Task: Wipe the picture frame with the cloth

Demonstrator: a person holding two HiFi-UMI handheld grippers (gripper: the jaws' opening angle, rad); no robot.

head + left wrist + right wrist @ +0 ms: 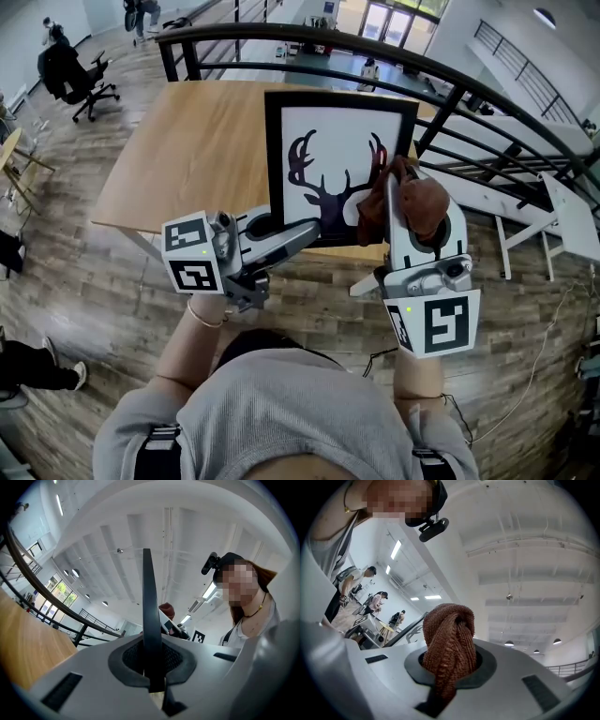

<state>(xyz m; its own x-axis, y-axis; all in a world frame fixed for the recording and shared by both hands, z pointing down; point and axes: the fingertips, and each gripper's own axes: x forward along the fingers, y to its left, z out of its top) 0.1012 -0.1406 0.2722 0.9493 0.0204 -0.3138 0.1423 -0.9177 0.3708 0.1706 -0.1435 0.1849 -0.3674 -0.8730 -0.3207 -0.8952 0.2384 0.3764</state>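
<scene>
The picture frame (pixel 339 164), black with a white mat and a dark deer silhouette, stands tilted over the front edge of the wooden table (pixel 197 150). My left gripper (pixel 302 231) is shut on the frame's lower left edge. In the left gripper view that edge shows as a thin black bar (pixel 149 620) rising from between the jaws of the left gripper (pixel 153 670). My right gripper (pixel 412 208) is shut on a bunched brown cloth (pixel 412 199), which lies against the frame's right side. The cloth (pixel 451 639) bulges out of the right gripper (pixel 446 672) in the right gripper view.
A black railing (pixel 375 56) curves behind the table. A black office chair (pixel 75 80) stands at the far left, and white benches (pixel 553 220) lie at the right. A person's shoe (pixel 66 375) shows on the wood floor at the left edge.
</scene>
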